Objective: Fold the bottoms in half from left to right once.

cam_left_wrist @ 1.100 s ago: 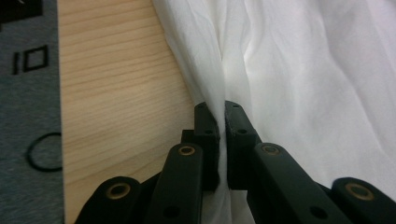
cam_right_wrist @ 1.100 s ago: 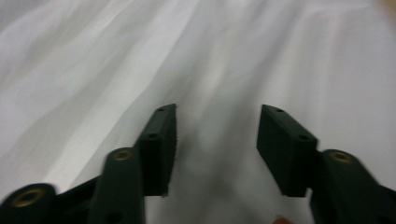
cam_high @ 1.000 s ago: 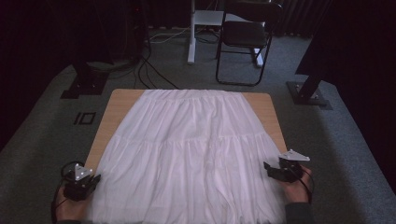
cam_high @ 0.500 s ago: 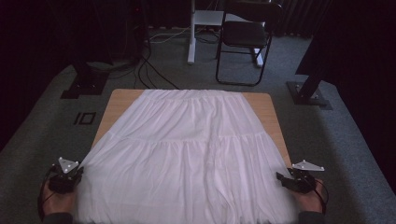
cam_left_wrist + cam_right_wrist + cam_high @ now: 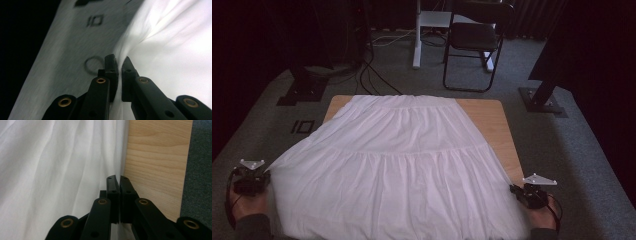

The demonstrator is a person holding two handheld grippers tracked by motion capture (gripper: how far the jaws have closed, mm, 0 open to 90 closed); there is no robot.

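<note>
A white tiered skirt [image 5: 402, 160] lies spread on a wooden table [image 5: 489, 117], waistband at the far end and hem toward me. My left gripper [image 5: 266, 176] is out past the table's left edge, shut on the skirt's left hem corner. In the left gripper view the cloth [image 5: 175, 50] runs taut into the closed jaws [image 5: 119, 62]. My right gripper [image 5: 514, 189] is at the near right. Its jaws have just been closing and now stand shut on the skirt's right edge [image 5: 50, 170], beside bare wood [image 5: 155, 157].
Grey carpet surrounds the table. A black folding chair [image 5: 474, 42] and a white post [image 5: 417, 35] stand beyond the far edge. Cables [image 5: 367, 75] and black stand bases [image 5: 297, 92] [image 5: 542, 102] sit on the floor at both sides.
My left hand has moved out to the left with the hem corner, drawing the skirt wider. My right gripper has come nearer to me along the right edge and has closed on the cloth.
</note>
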